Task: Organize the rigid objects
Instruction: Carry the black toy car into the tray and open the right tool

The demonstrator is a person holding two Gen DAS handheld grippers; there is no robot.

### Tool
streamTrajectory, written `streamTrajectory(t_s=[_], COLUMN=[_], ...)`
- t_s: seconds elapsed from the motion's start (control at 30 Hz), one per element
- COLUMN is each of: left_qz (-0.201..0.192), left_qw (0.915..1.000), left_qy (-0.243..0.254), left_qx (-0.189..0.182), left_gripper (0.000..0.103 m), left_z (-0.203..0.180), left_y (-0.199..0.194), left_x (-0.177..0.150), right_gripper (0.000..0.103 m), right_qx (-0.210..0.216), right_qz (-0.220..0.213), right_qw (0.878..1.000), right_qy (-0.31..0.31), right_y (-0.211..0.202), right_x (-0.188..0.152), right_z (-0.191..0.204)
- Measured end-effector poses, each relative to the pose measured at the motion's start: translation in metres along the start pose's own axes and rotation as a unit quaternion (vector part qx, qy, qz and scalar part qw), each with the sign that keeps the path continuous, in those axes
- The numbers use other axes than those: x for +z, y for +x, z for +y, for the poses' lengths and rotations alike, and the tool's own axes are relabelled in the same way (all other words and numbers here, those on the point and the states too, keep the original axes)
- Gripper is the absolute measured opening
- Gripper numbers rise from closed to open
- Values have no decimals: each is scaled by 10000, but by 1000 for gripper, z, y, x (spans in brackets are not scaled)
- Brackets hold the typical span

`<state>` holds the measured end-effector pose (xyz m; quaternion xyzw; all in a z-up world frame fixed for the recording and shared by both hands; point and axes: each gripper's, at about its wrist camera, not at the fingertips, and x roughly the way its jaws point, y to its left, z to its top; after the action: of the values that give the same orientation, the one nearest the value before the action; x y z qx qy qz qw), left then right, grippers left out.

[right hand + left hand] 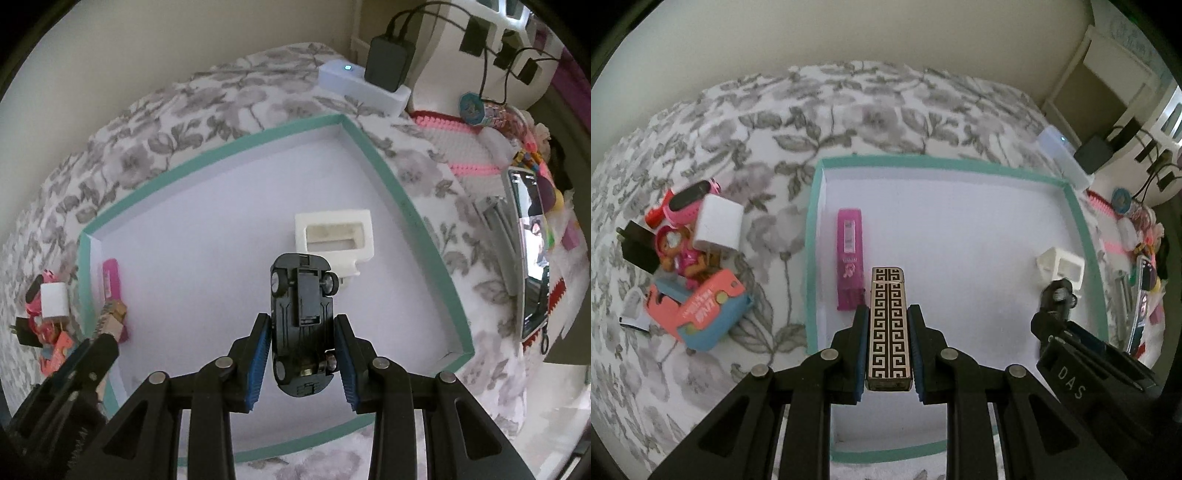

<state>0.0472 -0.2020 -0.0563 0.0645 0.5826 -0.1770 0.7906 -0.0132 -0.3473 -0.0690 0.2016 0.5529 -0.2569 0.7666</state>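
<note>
Landmark: shallow white tray with teal rim [1086, 236], lying on a grey floral bedspread [849, 110].

Over the tray's near half: left gripper [888, 332], blue pads pinched on a slim case with a black-and-cream key pattern [889, 325], held lengthwise. Right gripper [303, 343], pads clamped on the sides of a black toy car [301, 325], its underside and wheels facing up.

Inside the tray: a pink rectangular case [850, 258] flat beside the left wall; a white plastic holder [334, 240] near the right wall, just beyond the car.

Left of the tray, on the bedspread: a heap with a coral-and-blue box [709, 310], a white charger cube [718, 227], a pink watch [689, 201] and a black plug [637, 245].

Beyond the tray's far right corner: a white device with a lit dot [364, 83]. Right of the tray: a phone with a lit screen [528, 251] and pink crochet trim [443, 123].
</note>
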Motion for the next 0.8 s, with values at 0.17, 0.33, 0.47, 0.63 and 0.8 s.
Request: streamTrajectory(t_s=[0.17,0.33,0.47,0.63,0.8], left_qz=[233,457,568,564,575], left_qw=[9997,9989,9984,9983,9982], left_qy=[59,67,54,95,105], left_qx=[33,34,60,88,94], left_gripper=[21,21,21,21,22], left_z=[-3,-4,-3,-4,-5], left_y=[13,25,33,32,35], left_x=[-3,-7,-10,-12,-11], right_gripper=[37,37,37,38,38], right_qx=[-36,-32,-59,-100,-102], right_qz=[132,249,293,335,369], right_qw=[9999,9996,9995,9993,9992], right_qy=[-60,-99,-118,-120,-119], right_y=[9,17,21,26,30], right_x=[-1,-2,-2,-3,-5], right_z=[2,4,3,2,2])
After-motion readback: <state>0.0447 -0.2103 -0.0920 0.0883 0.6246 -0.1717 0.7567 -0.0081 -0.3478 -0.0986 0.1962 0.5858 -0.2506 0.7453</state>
